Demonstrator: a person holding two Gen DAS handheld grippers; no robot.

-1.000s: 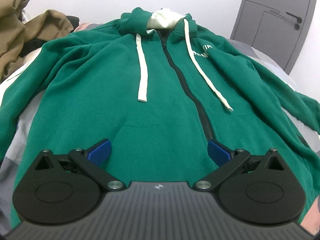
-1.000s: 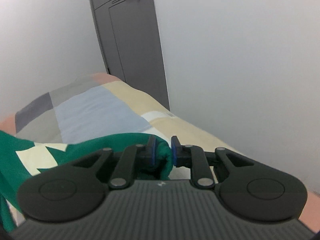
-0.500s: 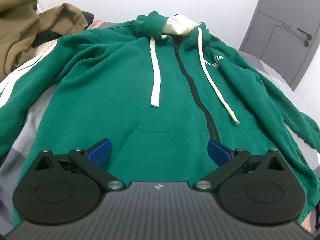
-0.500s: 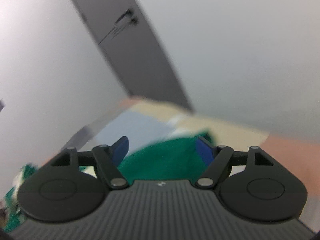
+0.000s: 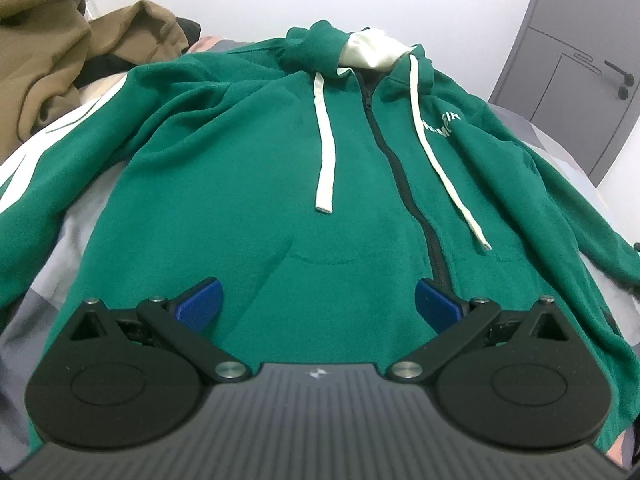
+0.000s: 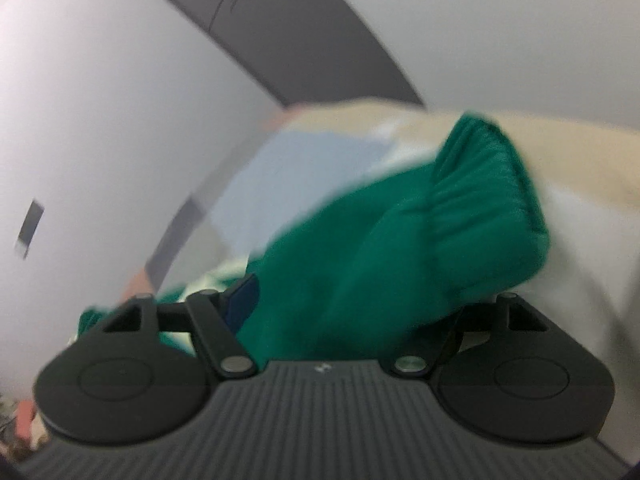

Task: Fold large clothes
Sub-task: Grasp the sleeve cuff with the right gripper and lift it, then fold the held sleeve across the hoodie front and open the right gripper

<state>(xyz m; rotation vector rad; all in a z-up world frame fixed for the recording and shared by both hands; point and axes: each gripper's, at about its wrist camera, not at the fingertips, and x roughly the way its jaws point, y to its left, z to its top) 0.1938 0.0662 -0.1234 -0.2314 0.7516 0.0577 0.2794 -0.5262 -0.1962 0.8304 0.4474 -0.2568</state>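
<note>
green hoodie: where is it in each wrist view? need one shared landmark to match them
Left wrist: green hoodie fills the centre, spread front-up and zipped, hood at the top; the open left gripper hovers over its lower front.
Right wrist: only a sleeve with its ribbed cuff shows, centre to right, blurred, lying between the jaws of the right gripper.
Shared landmark: grey door, top right in the left view, top centre in the right.
</note>
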